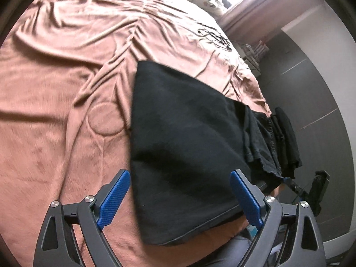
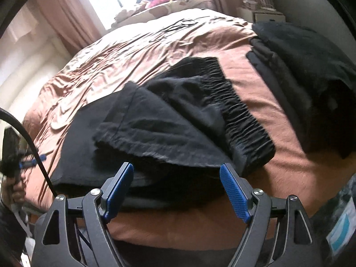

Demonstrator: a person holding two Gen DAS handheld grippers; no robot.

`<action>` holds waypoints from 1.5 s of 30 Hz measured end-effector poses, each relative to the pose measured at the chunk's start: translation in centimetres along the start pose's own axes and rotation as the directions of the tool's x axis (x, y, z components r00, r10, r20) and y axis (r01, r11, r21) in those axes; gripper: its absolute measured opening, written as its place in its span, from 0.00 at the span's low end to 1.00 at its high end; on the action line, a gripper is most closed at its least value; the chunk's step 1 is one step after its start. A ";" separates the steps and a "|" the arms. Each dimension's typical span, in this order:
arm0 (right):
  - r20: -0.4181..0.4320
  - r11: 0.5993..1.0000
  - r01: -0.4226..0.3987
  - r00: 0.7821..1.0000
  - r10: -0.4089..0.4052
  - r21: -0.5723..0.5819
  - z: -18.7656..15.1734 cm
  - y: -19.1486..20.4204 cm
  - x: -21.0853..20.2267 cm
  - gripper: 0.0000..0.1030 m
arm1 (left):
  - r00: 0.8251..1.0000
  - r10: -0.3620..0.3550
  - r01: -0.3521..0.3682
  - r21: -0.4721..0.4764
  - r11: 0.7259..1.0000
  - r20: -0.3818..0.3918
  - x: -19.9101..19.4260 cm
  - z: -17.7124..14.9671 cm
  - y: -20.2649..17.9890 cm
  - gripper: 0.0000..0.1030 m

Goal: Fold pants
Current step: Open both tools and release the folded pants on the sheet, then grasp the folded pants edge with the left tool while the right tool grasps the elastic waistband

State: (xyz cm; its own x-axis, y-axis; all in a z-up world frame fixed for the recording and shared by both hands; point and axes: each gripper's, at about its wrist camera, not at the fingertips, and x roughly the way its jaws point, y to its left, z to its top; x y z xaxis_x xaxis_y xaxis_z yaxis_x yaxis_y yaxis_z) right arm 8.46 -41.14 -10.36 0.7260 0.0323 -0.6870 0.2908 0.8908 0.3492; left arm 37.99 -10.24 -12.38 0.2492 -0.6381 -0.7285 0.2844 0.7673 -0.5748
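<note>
Black pants [image 1: 187,133] lie folded on a brown bed cover [image 1: 55,111], near its front edge. The right wrist view shows their gathered elastic waistband [image 2: 242,122] on the right and a frayed leg hem [image 2: 138,138] laid back over the middle. My left gripper [image 1: 180,173] hovers open over the pants' near left end, its blue pads [image 1: 115,195] apart and pressing on nothing. My right gripper [image 2: 176,166] is open too, just in front of the hem, with nothing between its pads. The left gripper [image 2: 33,159], held by a hand, shows at the far left of the right wrist view.
A stack of dark folded clothes [image 2: 300,66] sits on the bed to the right of the pants. Pillows and bright clothes [image 2: 164,0] lie at the head under a window. A white bedside stand [image 2: 264,13] is at the far right. The bed edge [image 2: 178,229] runs just under the grippers.
</note>
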 end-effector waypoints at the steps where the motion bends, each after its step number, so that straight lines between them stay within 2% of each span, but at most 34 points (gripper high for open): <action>1: -0.002 1.000 0.003 1.000 -0.003 0.006 0.3 -0.4 0.2 0.74 | 1.000 -0.004 0.003 -0.011 1.000 -0.008 0.4 -0.2 0.5 0.88; 3: -0.004 1.000 0.012 1.000 -0.012 0.001 0.7 -0.7 0.5 0.72 | 1.000 -0.005 0.005 -0.031 1.000 -0.023 1.1 -0.4 1.3 0.82; 5: -0.001 1.000 0.022 1.000 -0.022 -0.001 1.2 -0.9 0.8 0.72 | 0.999 -0.012 0.010 -0.054 0.998 -0.040 2.0 -0.4 2.1 0.69; 7: 0.004 0.999 0.038 0.999 -0.038 -0.003 1.5 -1.1 0.8 0.72 | 0.999 -0.011 0.008 -0.062 0.998 -0.048 2.6 -0.2 2.6 0.64; 11: 0.003 0.998 0.064 0.998 -0.064 0.020 2.2 -2.2 1.2 0.72 | 0.998 -0.016 0.011 -0.081 0.997 -0.062 3.9 0.1 3.2 0.57; 15: -0.018 0.996 0.090 0.996 -0.090 0.013 2.7 -3.1 1.8 0.72 | 0.998 -0.009 0.002 -0.097 0.995 -0.065 4.7 0.8 4.0 0.55; 23: -0.061 0.991 0.130 0.990 -0.129 0.011 3.9 -3.9 3.5 0.72 | 0.993 -0.096 0.086 -0.136 0.987 -0.064 6.3 2.6 5.1 0.49; 28: -0.100 0.994 0.109 0.989 -0.107 0.013 4.6 -4.3 5.1 0.72 | 0.986 -0.154 0.140 -0.184 0.973 -0.068 6.8 2.8 5.9 0.40; 34: -0.119 0.997 0.076 0.990 -0.079 -0.028 5.0 -4.2 6.1 0.72 | 0.973 -0.208 0.181 -0.223 0.958 -0.102 6.0 1.0 6.5 0.27; 36: -0.129 0.997 0.059 0.990 -0.065 -0.054 5.0 -4.1 6.3 0.72 | 0.972 -0.204 0.177 -0.212 0.961 -0.114 5.9 0.7 6.4 0.21; 38: -0.144 0.998 0.031 0.989 -0.039 -0.054 5.1 -4.5 6.7 0.72 | 0.978 -0.184 0.161 -0.200 0.966 -0.098 5.4 0.7 6.3 0.08; 41: -0.168 0.999 -0.003 0.986 -0.004 -0.041 5.3 -5.1 7.3 0.60 | 0.989 -0.134 0.122 -0.171 0.978 -0.062 4.5 1.2 5.6 0.06; 43: -0.170 0.999 -0.010 0.986 0.003 -0.041 5.5 -5.2 7.3 0.47 | 0.993 -0.113 0.107 -0.146 0.983 -0.033 3.1 1.4 4.7 0.05; 45: -0.171 0.999 -0.011 0.985 0.003 -0.044 5.7 -4.9 7.1 0.44 | 0.995 -0.104 0.103 -0.135 0.985 0.000 1.7 1.8 4.3 0.05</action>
State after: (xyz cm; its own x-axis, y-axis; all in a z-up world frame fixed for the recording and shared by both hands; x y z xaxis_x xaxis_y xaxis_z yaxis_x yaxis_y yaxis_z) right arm 15.74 -47.83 -13.37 0.6099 0.1119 -0.7845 0.2554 0.9094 0.3283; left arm 41.30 -8.18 -15.42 0.2178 -0.7147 -0.6646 0.1810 0.6987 -0.6921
